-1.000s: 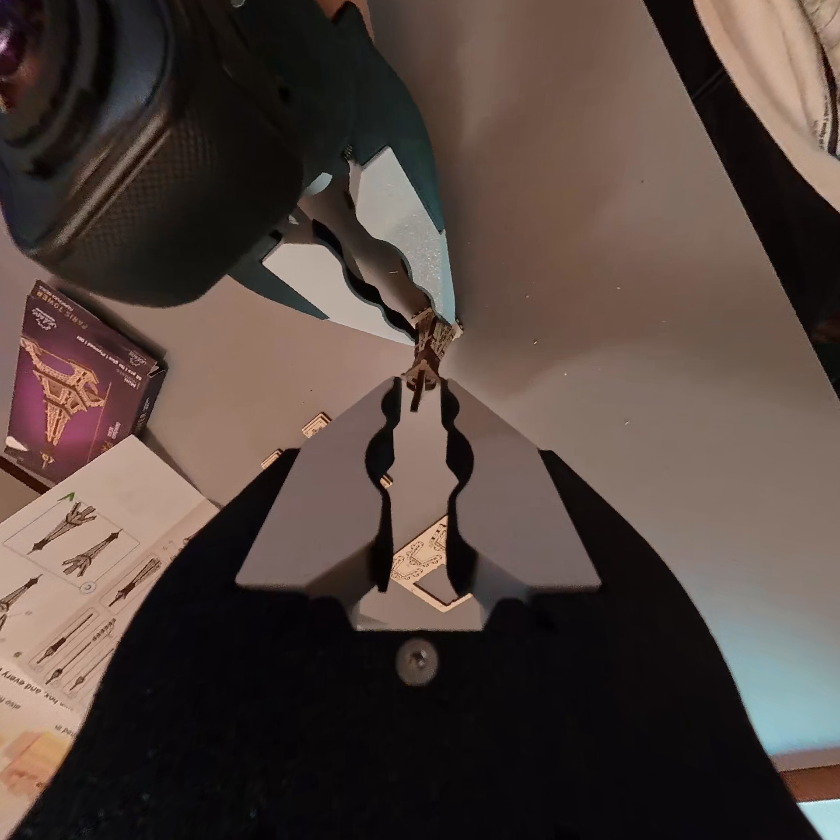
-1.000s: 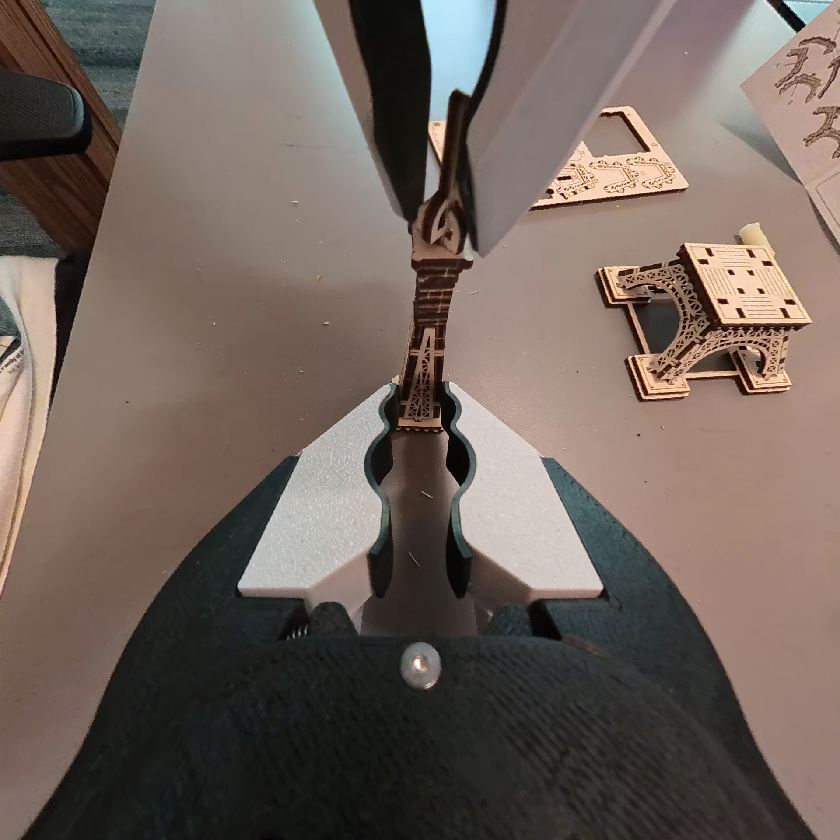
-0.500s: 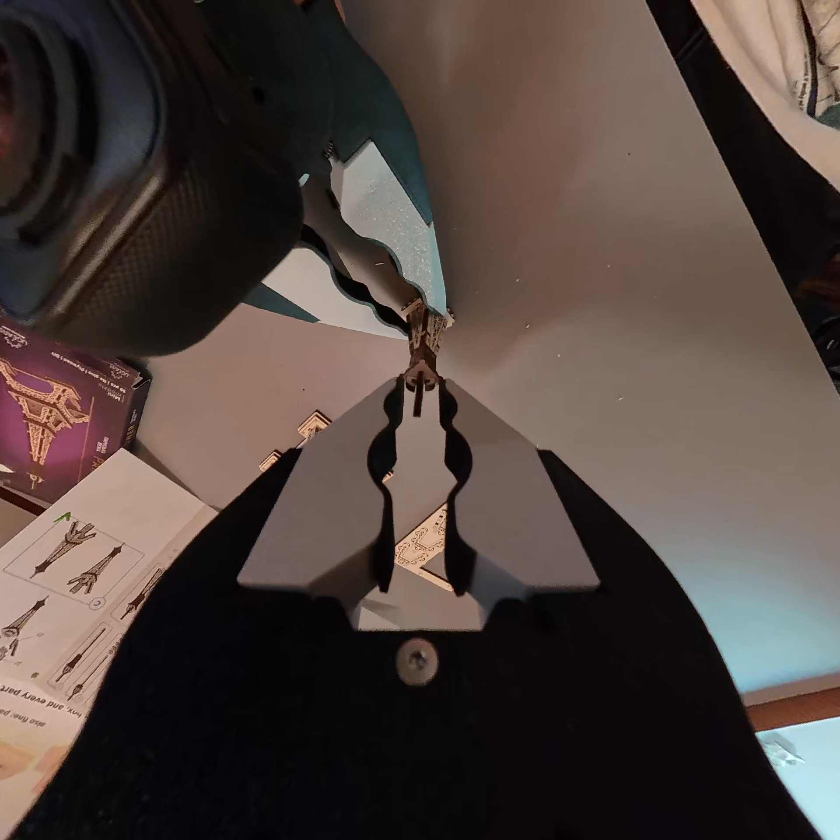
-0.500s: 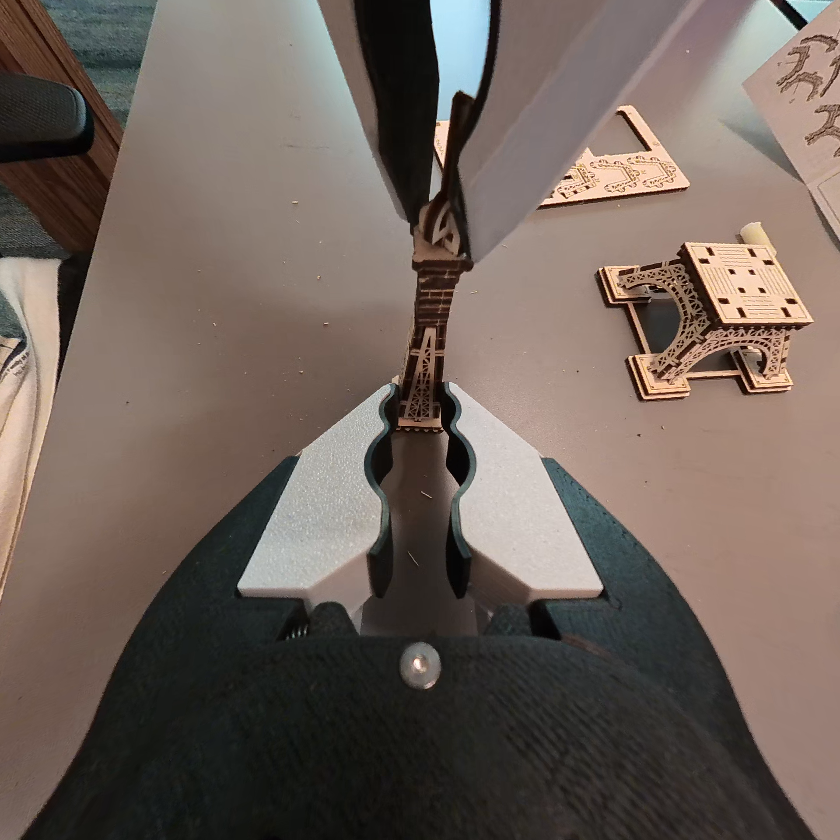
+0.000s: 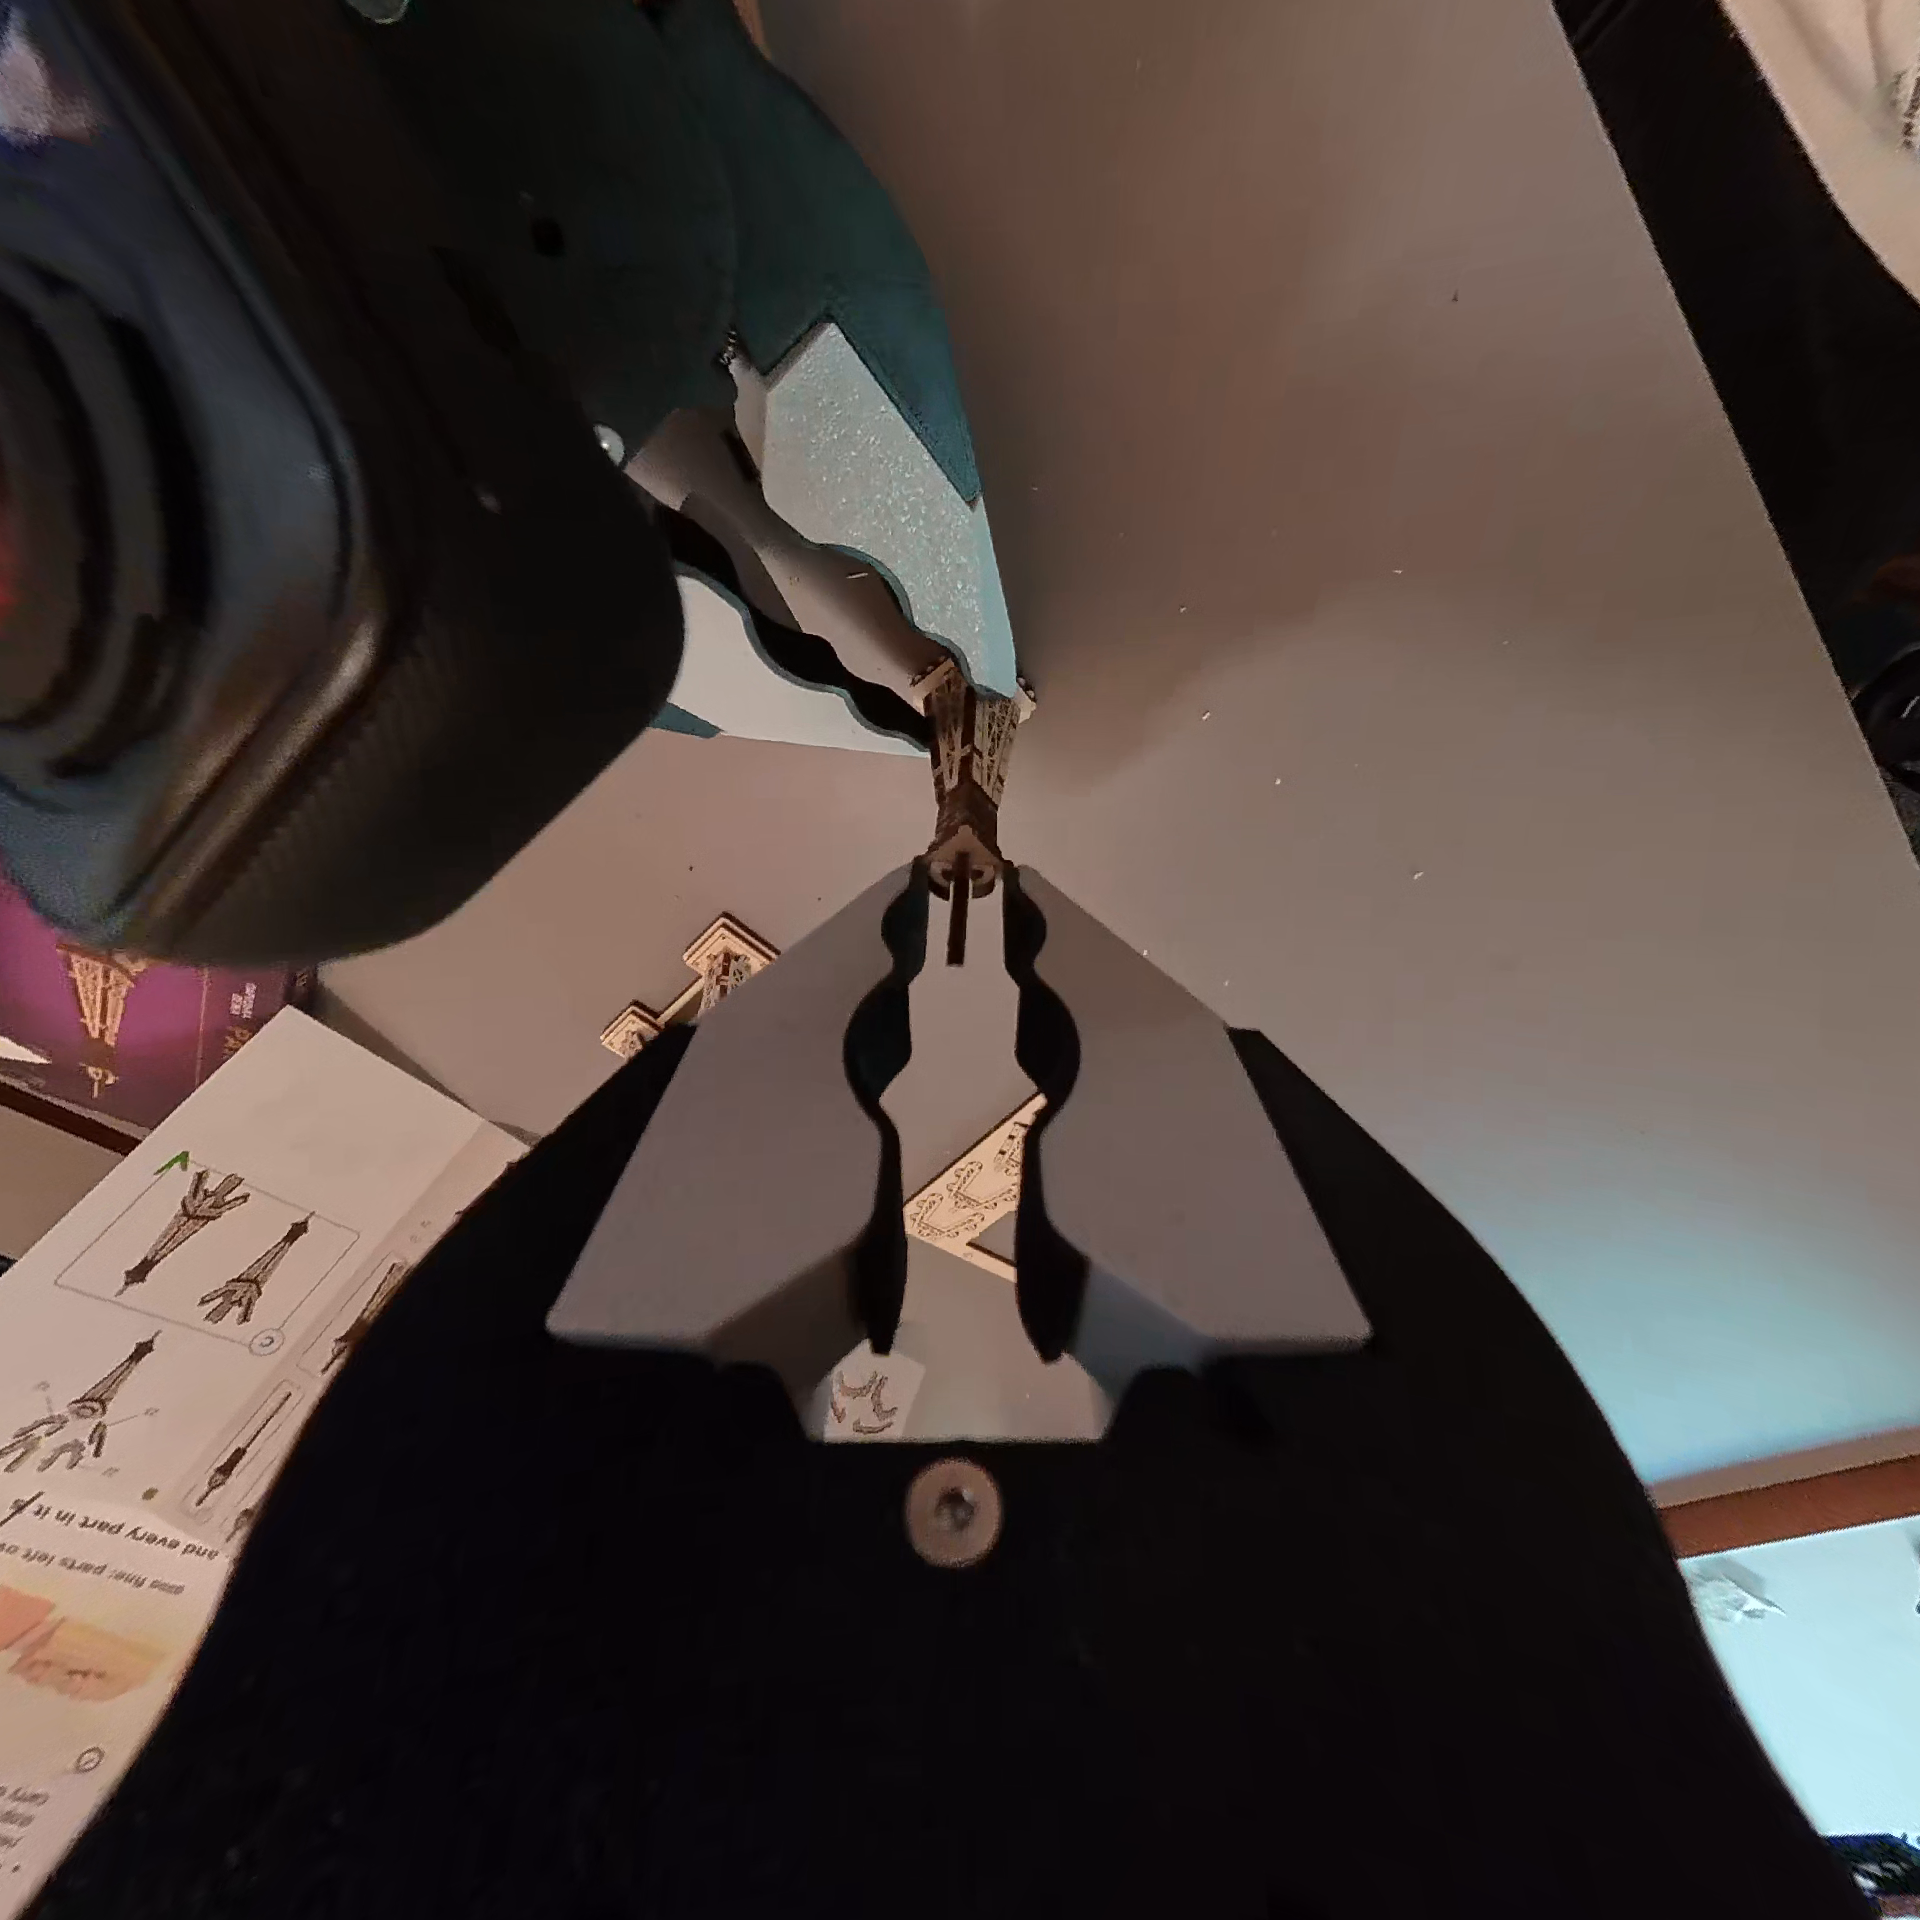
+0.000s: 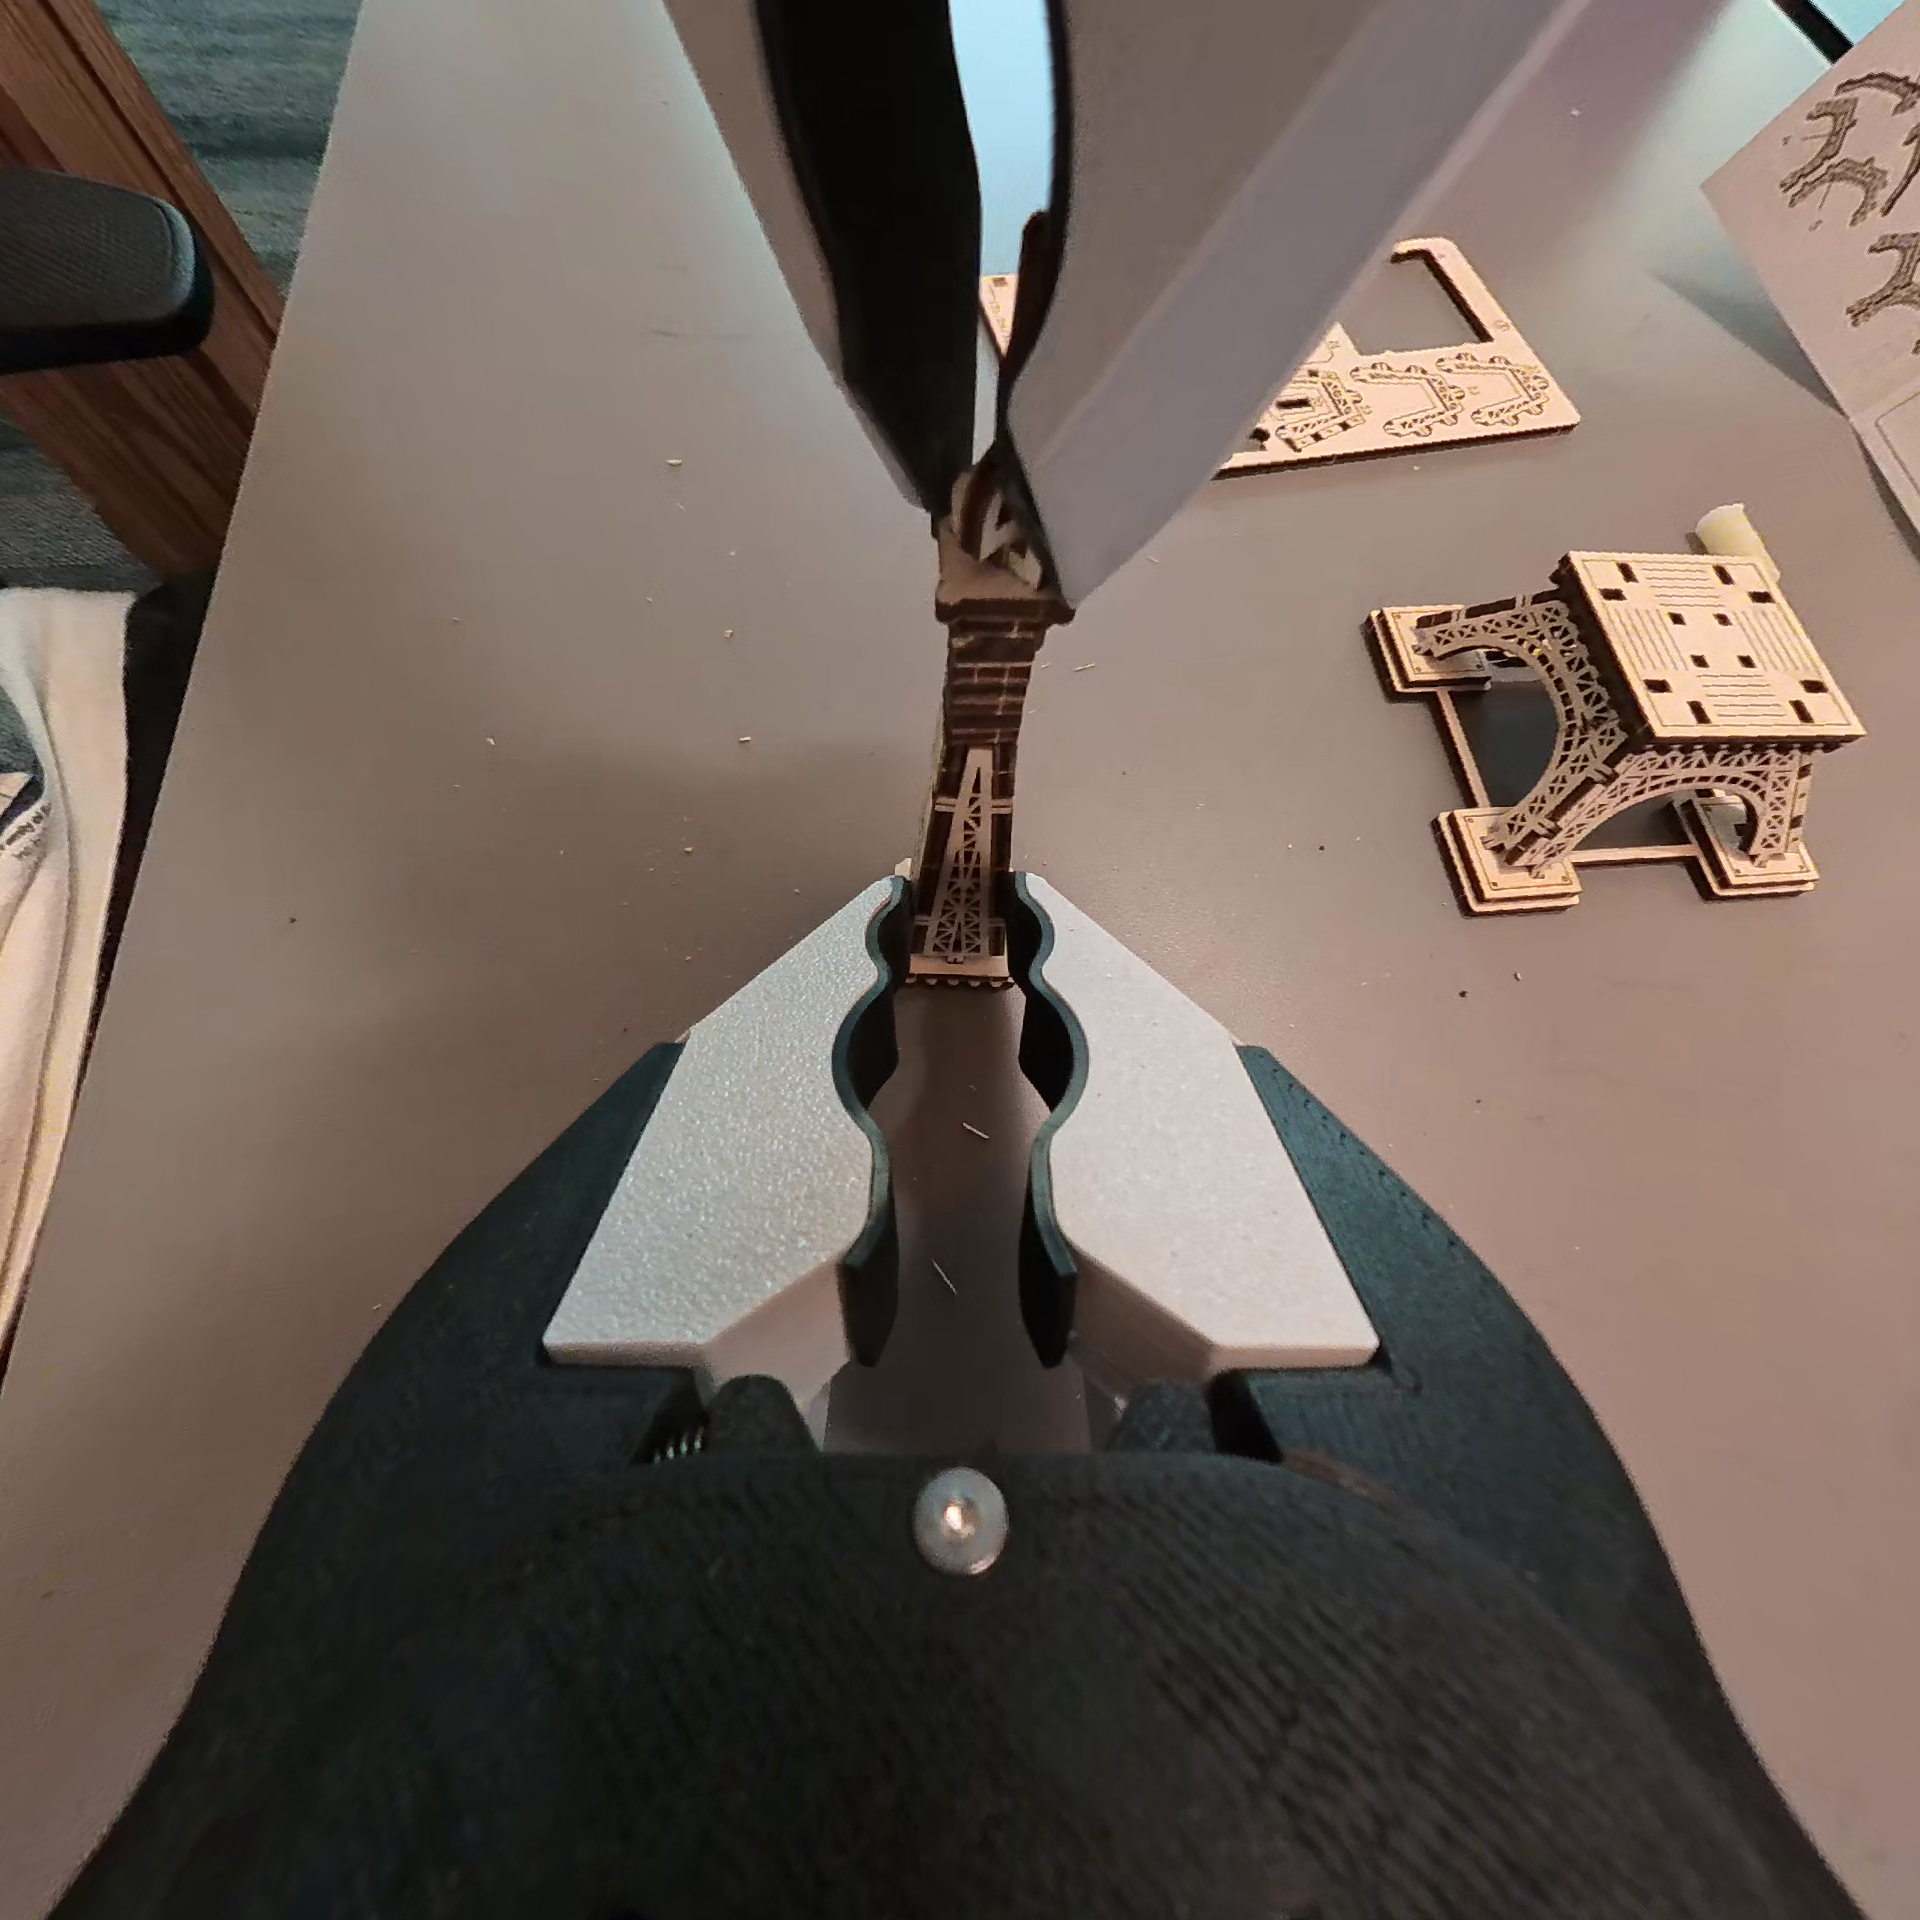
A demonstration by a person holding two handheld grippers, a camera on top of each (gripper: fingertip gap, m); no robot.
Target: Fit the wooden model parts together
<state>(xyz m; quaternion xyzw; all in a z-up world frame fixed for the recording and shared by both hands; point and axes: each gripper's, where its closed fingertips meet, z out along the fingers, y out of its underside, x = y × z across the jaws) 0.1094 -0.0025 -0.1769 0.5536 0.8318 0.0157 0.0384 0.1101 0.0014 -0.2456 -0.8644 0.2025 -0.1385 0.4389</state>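
Note:
My right gripper (image 6: pixel 956 899) is shut on the wide end of a slim wooden tower section (image 6: pixel 982 727) and holds it above the grey table (image 6: pixel 520 727). My left gripper (image 5: pixel 961 883) is shut on a small spire piece (image 5: pixel 954 925) with a round collar, which meets the narrow end of the tower section (image 5: pixel 977 758). In the right wrist view the left gripper (image 6: pixel 992 499) comes down from above onto the section's top. In the left wrist view the right gripper (image 5: pixel 966 696) and its camera fill the upper left. The arched tower base (image 6: pixel 1621 727) stands on the table to the right, apart.
A punched-out wooden sheet (image 6: pixel 1403 405) lies behind the base, and a small white cylinder (image 6: pixel 1730 530) is beside it. An instruction sheet (image 5: pixel 208 1299) and a purple box (image 5: pixel 156 1018) lie at the left. A chair arm (image 6: pixel 94 270) and white cloth (image 6: pixel 42 831) are off the table's left edge. Tip to tip, the grippers are about 7 cm apart. The small white cylinder (image 6: pixel 1730 530) is about equally far from each gripper, around 25 cm.
Both grippers keep their hold. The right gripper's camera looms larger and lower in the left wrist view. The left fingertips sit slightly closer on the section's top.

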